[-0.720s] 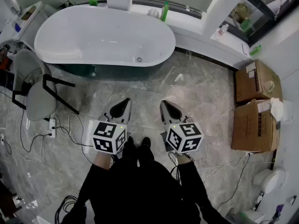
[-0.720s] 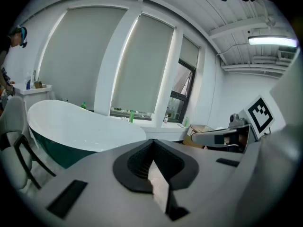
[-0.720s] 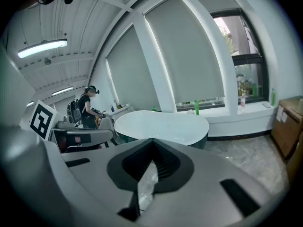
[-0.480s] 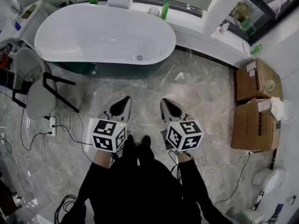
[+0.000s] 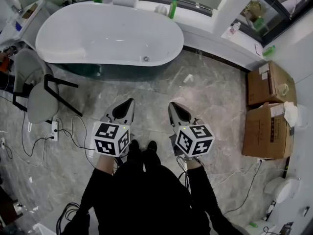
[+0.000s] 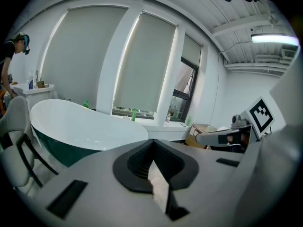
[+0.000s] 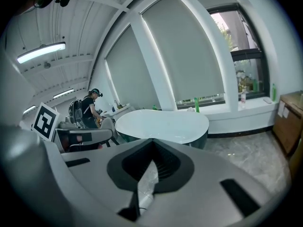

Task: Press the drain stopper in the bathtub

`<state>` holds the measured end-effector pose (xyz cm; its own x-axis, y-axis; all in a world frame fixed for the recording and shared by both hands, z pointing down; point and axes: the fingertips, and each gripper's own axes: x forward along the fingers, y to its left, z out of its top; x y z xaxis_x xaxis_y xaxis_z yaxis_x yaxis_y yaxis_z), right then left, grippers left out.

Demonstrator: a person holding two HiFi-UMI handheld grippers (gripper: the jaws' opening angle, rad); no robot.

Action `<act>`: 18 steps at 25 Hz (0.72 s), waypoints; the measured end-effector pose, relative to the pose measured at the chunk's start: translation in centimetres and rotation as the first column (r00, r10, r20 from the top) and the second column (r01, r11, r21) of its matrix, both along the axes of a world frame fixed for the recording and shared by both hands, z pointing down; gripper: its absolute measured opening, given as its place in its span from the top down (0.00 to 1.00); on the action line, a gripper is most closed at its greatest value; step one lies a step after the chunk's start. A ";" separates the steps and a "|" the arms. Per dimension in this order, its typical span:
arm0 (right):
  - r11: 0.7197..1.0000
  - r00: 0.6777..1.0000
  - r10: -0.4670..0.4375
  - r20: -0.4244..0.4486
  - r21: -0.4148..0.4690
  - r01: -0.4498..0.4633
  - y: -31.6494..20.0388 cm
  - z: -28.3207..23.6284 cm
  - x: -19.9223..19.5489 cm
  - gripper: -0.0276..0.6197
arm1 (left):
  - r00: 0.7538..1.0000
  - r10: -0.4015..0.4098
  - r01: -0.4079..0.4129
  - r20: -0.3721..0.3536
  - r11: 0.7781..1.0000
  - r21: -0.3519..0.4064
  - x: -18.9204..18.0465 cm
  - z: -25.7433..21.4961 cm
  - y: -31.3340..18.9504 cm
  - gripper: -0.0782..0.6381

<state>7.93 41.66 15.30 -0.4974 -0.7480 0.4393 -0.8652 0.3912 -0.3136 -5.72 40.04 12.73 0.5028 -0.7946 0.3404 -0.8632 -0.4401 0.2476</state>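
Your left gripper [image 5: 129, 102] has its jaws brought together to a point, with nothing between them; its own view shows only a thin slit with floor behind it. Your right gripper [image 5: 172, 105] is in the same condition, jaws together and empty. Both are held low over the marble floor [image 5: 215, 97], side by side and apart from each other, tips aimed at the bathtub [image 5: 107, 38]. The tub stands ahead of both sets of jaws, well apart from them. A small round metal fitting [image 5: 145, 59] sits on the tub's near side, ahead of and between the two tips; whether it is the drain stopper cannot be confirmed. A grey chair [image 5: 30, 102] stands left of the left jaws, and cardboard boxes [image 5: 266, 126] lie right of the right jaws.
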 end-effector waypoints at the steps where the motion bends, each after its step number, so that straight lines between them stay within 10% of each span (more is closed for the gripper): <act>1: 1.000 1.000 0.003 0.003 0.000 -0.003 -0.1 0.0 0.3 0.95 | 1.000 -0.004 0.004 -0.001 1.000 0.001 0.0 0.0 -0.2 0.88; 18: 0.995 0.999 0.043 0.027 0.084 -0.045 -2.7 -3.3 7.8 0.96 | 0.997 -0.071 0.070 0.009 0.994 0.082 3.5 -3.6 -4.0 0.88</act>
<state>15.76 38.97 12.04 -0.4737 -0.8032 0.3612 -0.8742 0.3792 -0.3033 -2.23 36.01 9.14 0.4409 -0.8532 0.2787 -0.8954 -0.3963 0.2033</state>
